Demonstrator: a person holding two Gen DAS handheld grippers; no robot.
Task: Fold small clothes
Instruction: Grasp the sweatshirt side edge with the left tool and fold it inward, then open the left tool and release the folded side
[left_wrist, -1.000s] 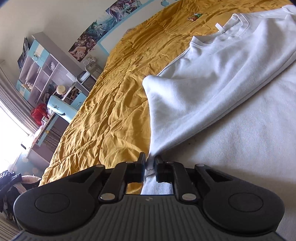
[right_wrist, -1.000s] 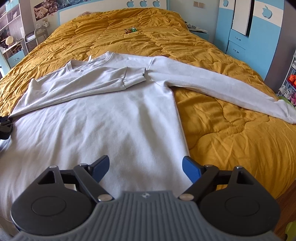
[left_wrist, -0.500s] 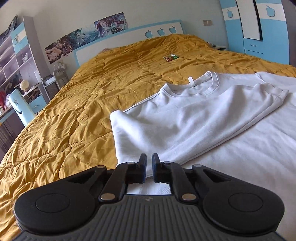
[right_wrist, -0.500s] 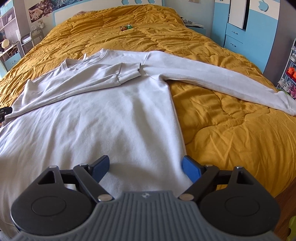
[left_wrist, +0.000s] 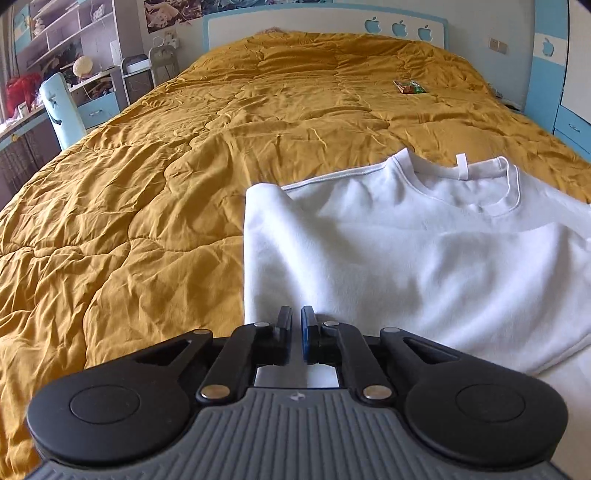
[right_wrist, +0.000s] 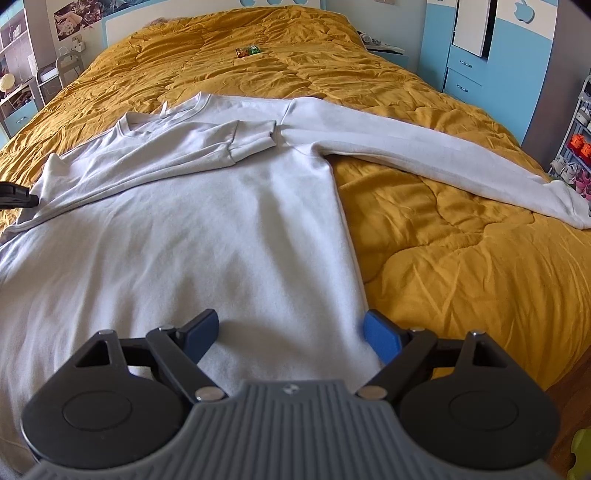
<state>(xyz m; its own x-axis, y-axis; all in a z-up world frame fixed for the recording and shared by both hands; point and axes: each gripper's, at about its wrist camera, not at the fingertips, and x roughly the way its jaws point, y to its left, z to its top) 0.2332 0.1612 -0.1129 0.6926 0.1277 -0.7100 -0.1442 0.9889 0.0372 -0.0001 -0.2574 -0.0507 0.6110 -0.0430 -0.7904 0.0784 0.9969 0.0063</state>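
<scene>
A white sweatshirt (right_wrist: 207, 236) lies flat, front up, on the mustard quilt (right_wrist: 443, 266) of the bed, which gives a broad soft surface for folding. Its long axis runs from the hem near the cameras up to the collar (left_wrist: 476, 184) toward the headboard, so the neck points away from the person. One sleeve (right_wrist: 177, 155) is already laid across the chest, cuff close to the far armpit; the other sleeve (right_wrist: 424, 151) stretches out to the right over the quilt, well apart from the body, and by my judgement is the next part to bring in. The left hand-held gripper (left_wrist: 296, 334) sits low at the garment's left edge, beside the folded shoulder, with its jaws nearly pressed together; a thin gap shows between them and no cloth is visibly caught there (the view below the tips is blocked, so a pinch further down cannot be ruled out). The right hand-held gripper (right_wrist: 291, 334) hovers over the lower body of the sweatshirt with its jaws spread wide, holding nothing, probably ready to reach for the outstretched sleeve. A small snack packet (right_wrist: 248, 51) lies on the quilt well beyond the collar.
</scene>
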